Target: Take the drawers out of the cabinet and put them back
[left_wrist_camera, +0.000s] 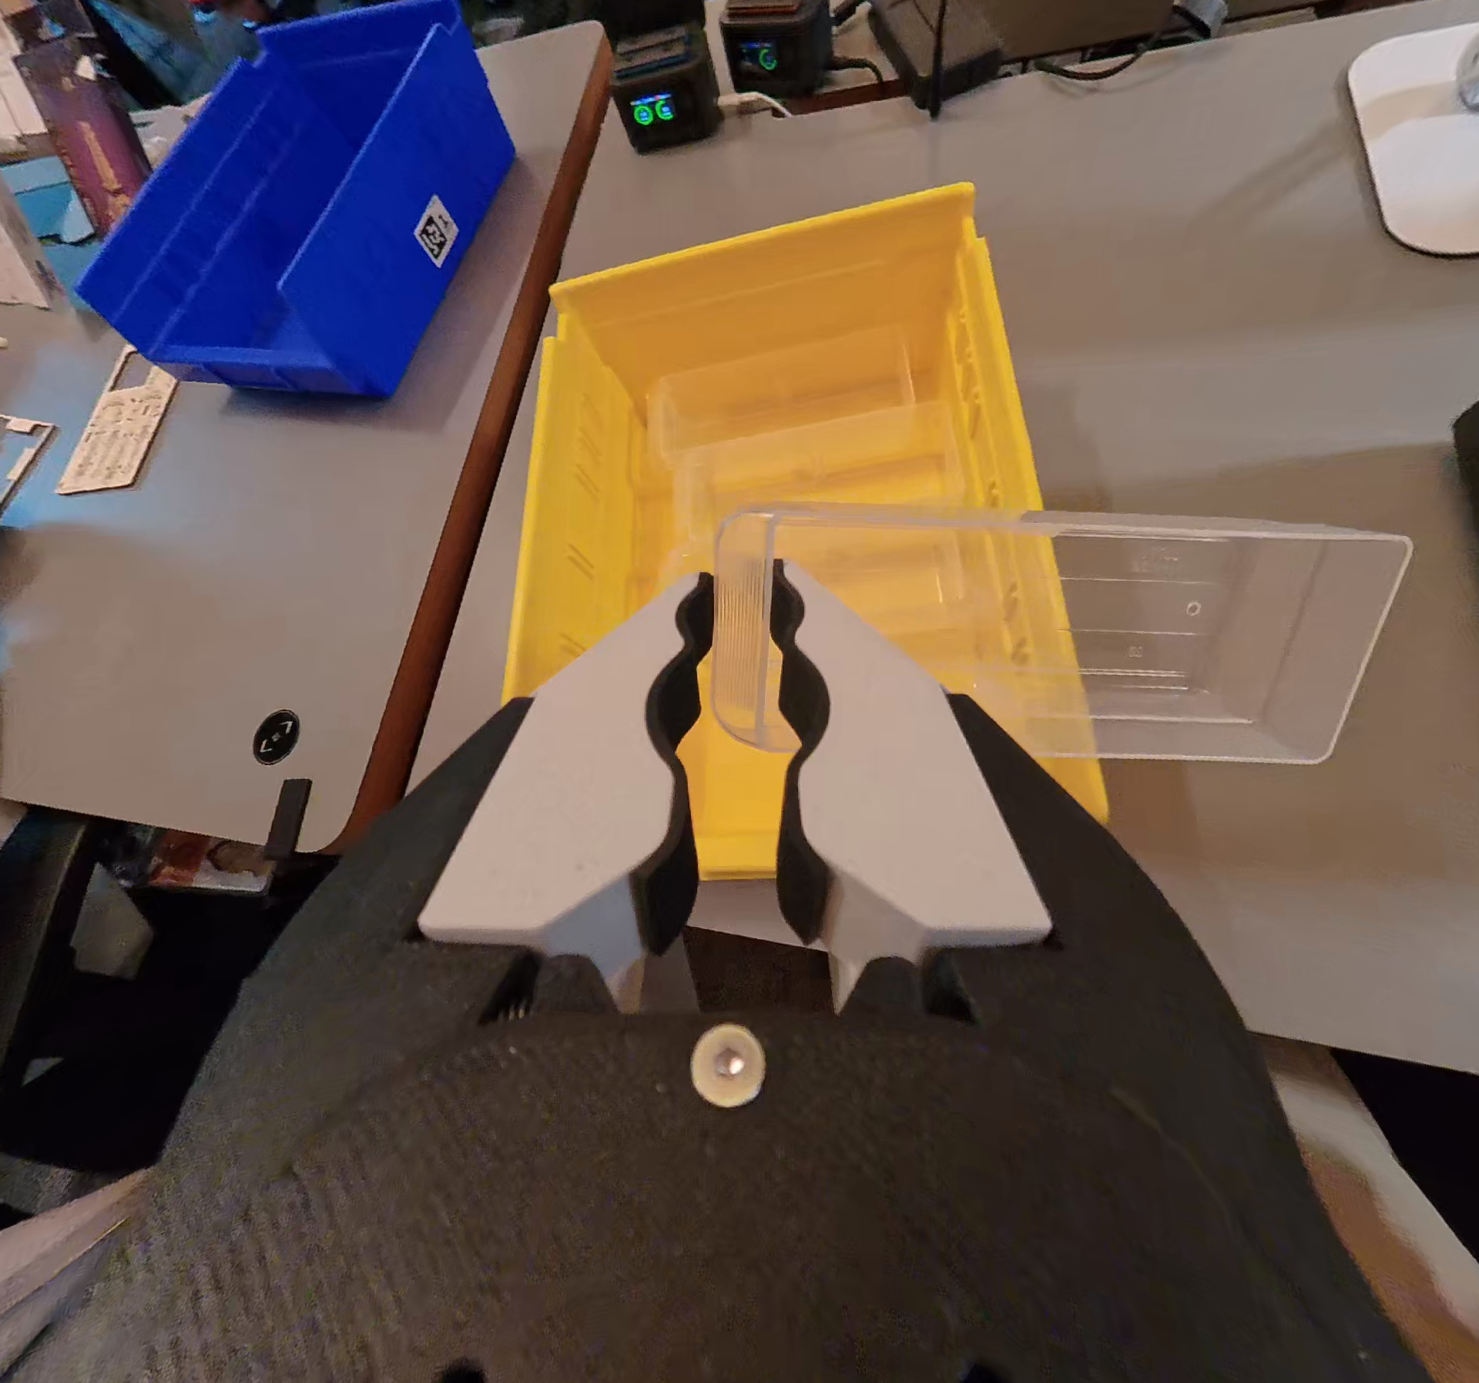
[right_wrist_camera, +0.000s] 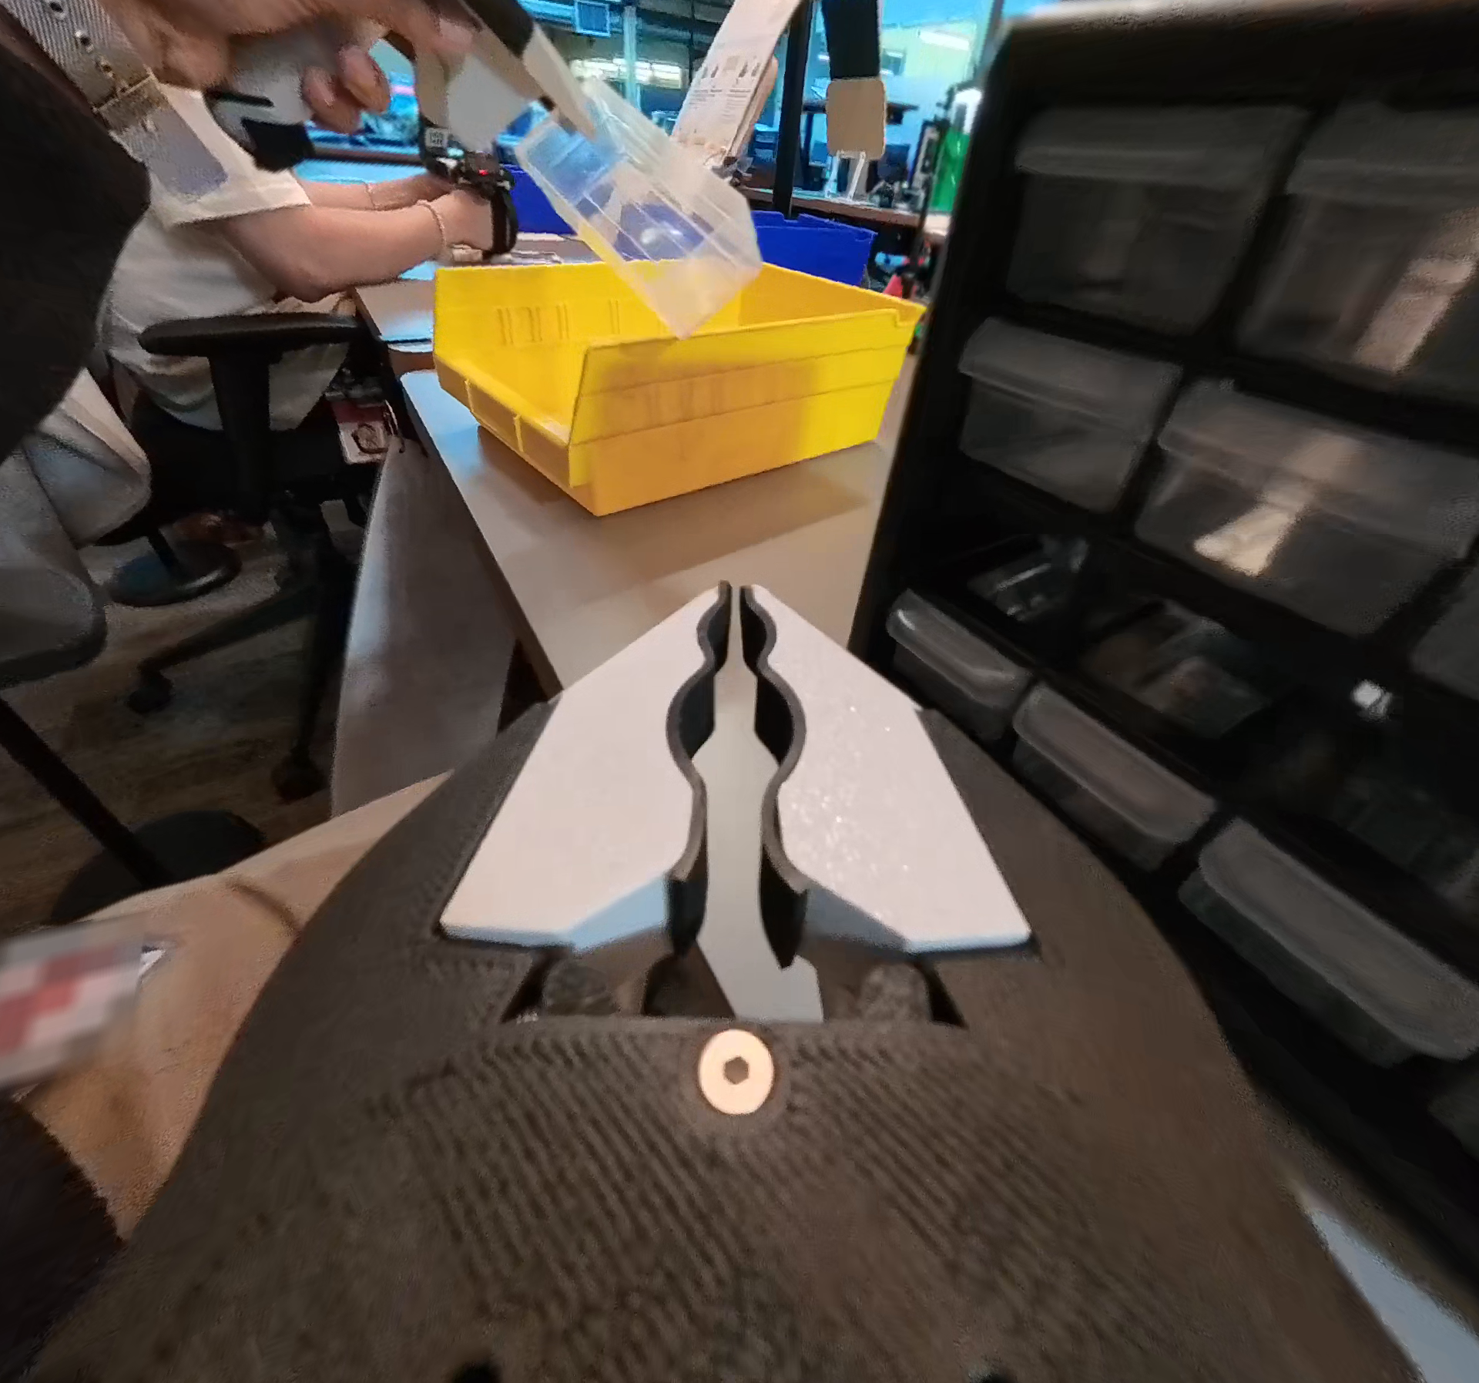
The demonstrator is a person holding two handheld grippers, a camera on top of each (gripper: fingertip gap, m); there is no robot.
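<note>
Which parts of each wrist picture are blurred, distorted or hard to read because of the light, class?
Left wrist view: sharp, but wide-angle bending curves the table edges; the clear drawer over the yellow bin shows faint glare. Right wrist view: the black cabinet and the person's hand are smeared by motion blur; the background has a blue cast.

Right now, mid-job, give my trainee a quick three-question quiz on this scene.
1. True or false: the left gripper holds a clear drawer by its handle.
2. What lies directly below that drawer? A) yellow bin B) blue bin C) the floor
3. Fill in: the right gripper is shut and ____.

Key: 1 true; 2 A; 3 empty, near the black cabinet.
</note>
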